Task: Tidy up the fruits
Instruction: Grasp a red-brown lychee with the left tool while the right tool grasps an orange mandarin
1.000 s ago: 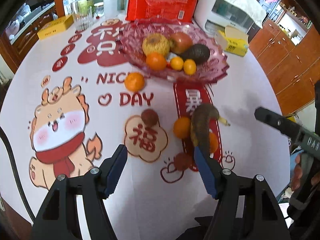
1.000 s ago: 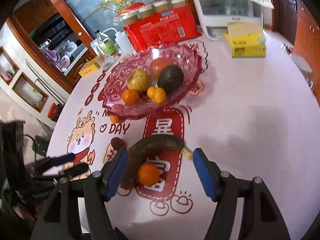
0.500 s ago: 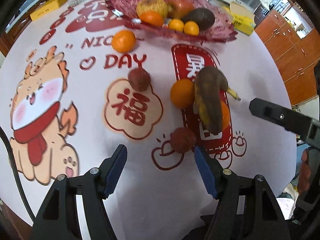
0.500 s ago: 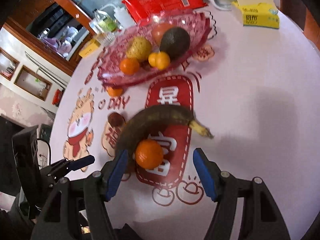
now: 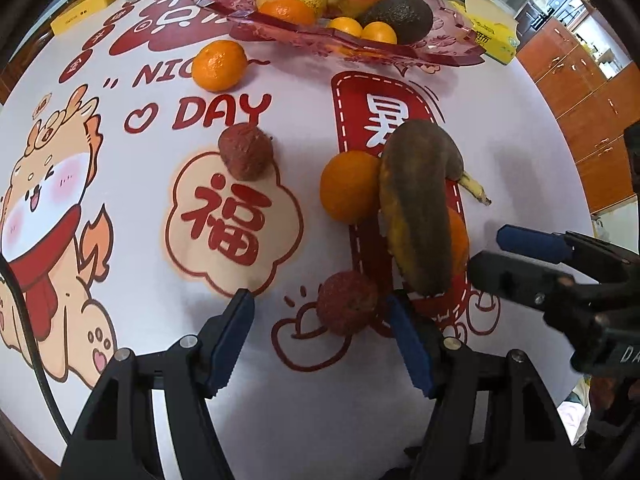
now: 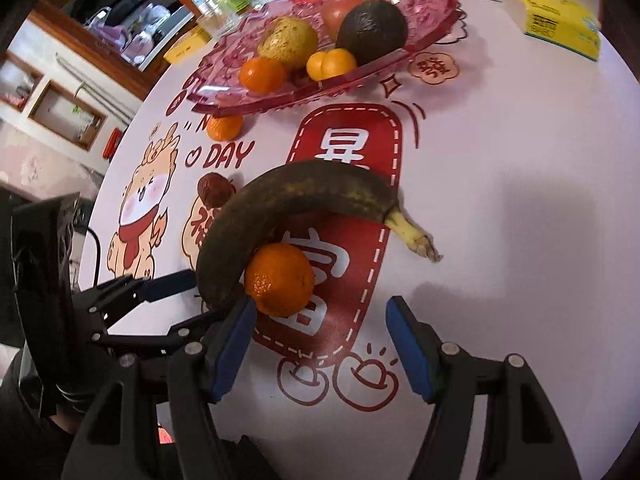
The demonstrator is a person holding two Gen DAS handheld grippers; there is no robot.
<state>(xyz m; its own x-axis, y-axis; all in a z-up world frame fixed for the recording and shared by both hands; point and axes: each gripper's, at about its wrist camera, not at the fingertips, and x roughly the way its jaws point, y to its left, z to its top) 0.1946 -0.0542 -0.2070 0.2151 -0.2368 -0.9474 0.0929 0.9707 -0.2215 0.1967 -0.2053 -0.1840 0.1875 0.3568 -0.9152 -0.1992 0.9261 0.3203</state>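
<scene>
Left tongs (image 5: 320, 336) wide around lychee (image 5: 347, 303), right tongs (image 6: 320, 338) wide below orange (image 6: 279, 280)

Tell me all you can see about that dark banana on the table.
The banana is overripe: skin mostly brown-black, with yellow patches along one side and a yellow stem. It lies curved on the printed tablecloth, unpeeled, across a red panel. Its curve wraps an orange, which presses against it; a second orange touches its other side. No gripper holds it.
</scene>
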